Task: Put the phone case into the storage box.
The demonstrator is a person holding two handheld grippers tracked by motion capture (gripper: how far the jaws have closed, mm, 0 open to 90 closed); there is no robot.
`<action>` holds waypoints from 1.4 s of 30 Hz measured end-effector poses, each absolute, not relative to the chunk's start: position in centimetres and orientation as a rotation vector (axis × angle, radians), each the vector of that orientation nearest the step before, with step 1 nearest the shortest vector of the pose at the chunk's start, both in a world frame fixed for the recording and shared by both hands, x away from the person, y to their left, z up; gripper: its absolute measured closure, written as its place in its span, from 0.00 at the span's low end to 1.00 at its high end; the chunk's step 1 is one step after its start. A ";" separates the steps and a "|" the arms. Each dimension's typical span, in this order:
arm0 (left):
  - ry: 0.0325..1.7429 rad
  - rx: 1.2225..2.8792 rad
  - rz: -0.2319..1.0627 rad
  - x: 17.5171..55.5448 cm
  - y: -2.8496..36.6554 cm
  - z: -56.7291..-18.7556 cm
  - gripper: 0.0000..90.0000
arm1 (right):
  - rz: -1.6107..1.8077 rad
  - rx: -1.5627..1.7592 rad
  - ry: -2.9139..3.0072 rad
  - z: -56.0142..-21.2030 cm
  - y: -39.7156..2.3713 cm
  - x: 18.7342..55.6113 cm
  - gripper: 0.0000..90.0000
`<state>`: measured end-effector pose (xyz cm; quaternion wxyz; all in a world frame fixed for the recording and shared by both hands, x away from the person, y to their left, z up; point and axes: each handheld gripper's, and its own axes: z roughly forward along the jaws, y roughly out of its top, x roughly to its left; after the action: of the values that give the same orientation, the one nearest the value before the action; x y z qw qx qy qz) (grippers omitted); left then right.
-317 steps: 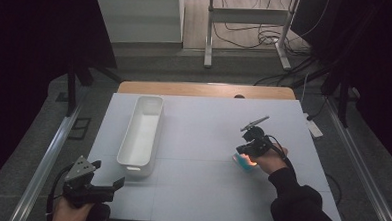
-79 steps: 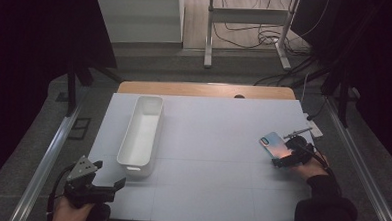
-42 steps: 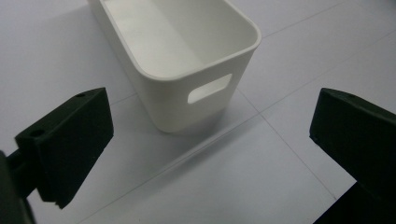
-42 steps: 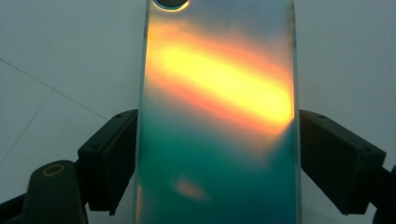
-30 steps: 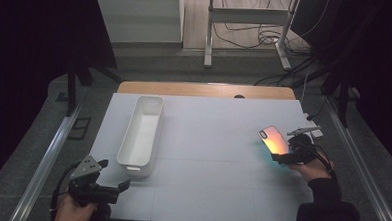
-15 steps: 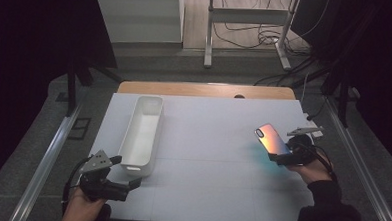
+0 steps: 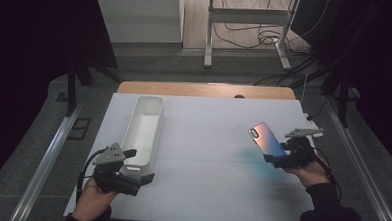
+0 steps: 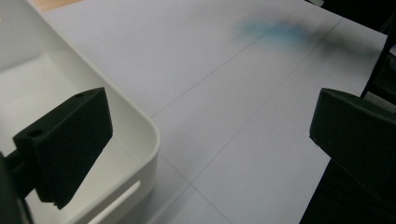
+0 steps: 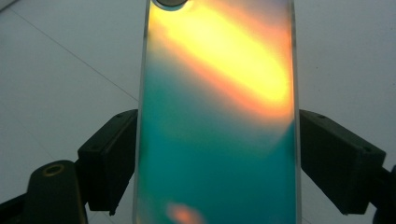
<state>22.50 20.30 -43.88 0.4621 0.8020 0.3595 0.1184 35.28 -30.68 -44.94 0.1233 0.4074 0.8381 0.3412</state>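
Iridescent phone case [image 7: 266, 139], teal running to orange, sits clamped across its width in your right gripper [image 7: 282, 155]; the right gripper view has both black pads flat against its long edges [image 9: 217, 116]. It is lifted off the white table [image 7: 218, 136], tilted with its camera-hole end up and toward the table's middle, a bluish glint on the surface below it. So pickup looks done, carry in hand.

White tray [image 7: 144, 128] lies lengthwise on the left half of the table, nothing visible inside, well apart from the case.

Your left gripper [image 7: 143, 178] hovers at the tray's near end, jaws spread wide with nothing between them; in the left gripper view one pad [image 8: 70, 144] hangs over the tray's rounded near corner [image 8: 140, 140], the other off to the side over bare table.

Judged remaining: bring the case across to the tray, lower it in, let go. Left looks placed to steady the tray, though no contact can be made out yet.
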 end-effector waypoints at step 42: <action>0.624 1.970 0.123 27.6 13.4 -43.0 0.00 | 1.228 0.967 2.507 -43.1 -25.9 32.1 0.19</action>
<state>27.55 13.36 -42.96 0.5106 0.8183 0.2590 0.0511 32.12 -25.86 -43.12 0.0936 0.3259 0.8448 0.4140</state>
